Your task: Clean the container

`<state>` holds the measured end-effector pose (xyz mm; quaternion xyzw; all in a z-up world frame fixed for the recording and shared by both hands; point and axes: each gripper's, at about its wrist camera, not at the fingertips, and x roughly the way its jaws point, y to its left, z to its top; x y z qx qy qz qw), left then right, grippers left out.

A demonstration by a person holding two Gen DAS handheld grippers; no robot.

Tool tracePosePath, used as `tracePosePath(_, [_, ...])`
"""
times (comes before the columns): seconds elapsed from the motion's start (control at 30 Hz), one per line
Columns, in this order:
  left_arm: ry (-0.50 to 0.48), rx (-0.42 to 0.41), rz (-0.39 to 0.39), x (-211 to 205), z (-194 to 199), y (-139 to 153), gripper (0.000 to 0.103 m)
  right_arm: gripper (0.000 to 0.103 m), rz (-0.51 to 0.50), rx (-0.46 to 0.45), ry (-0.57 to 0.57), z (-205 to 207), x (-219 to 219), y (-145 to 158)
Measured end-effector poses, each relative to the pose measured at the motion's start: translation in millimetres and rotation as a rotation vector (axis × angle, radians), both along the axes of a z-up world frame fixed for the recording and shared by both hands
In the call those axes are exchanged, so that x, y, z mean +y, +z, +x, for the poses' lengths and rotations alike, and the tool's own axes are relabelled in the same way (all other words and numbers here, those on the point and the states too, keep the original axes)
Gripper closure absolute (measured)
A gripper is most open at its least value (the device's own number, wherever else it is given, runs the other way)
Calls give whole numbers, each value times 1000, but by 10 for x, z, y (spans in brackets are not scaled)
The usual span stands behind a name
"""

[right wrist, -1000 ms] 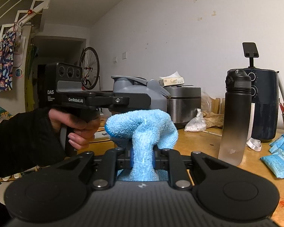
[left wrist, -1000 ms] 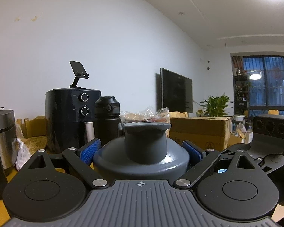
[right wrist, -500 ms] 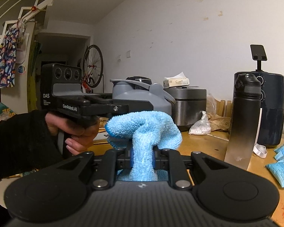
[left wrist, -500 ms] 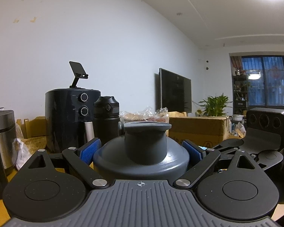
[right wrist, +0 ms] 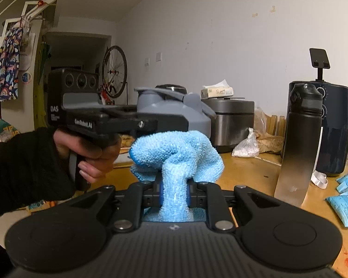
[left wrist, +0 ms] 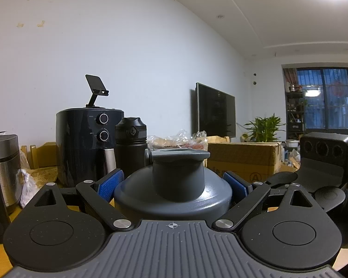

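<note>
The container (left wrist: 174, 192) was a matte grey vessel with a domed shoulder, a broad neck and a flat, flanged cap; a hinged strap or handle was seen running back from the cap in the right wrist view (right wrist: 174, 106). It was held upright between the blue pads (left wrist: 110, 184) of the left gripper (left wrist: 172, 185), one pad pressed to each side of its shoulder, the fingers spread wide around it. The left gripper (right wrist: 150, 121) was grasped by a hand (right wrist: 90, 153) in a black sleeve.

Just before the container, a light blue cloth (right wrist: 176, 162) was pinched in the right gripper (right wrist: 175, 195), whose fingers were drawn narrow on a fold of it; the rest of the cloth was bunched beyond the fingertips, near the container's lower side. Whether cloth and container touched could not be told.

Beyond the fingers, on a wooden table (right wrist: 248, 169), a dark bottle (right wrist: 299, 143) and an air fryer (right wrist: 334, 129) were stood to the right, and a steel cooker (right wrist: 229, 120) behind the container.
</note>
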<state>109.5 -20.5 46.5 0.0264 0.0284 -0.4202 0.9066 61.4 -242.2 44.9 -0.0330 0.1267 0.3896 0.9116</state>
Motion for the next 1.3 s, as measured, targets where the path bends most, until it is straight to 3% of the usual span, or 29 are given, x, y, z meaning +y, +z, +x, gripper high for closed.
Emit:
tracePosePath(0.8, [11,5,8,-21,-3,7,9,93,-229,182,8,159,294,-464])
tracePosePath(1.3, [20,11,7,16,9,-7,9,93,-269,224,1,213,380,-545])
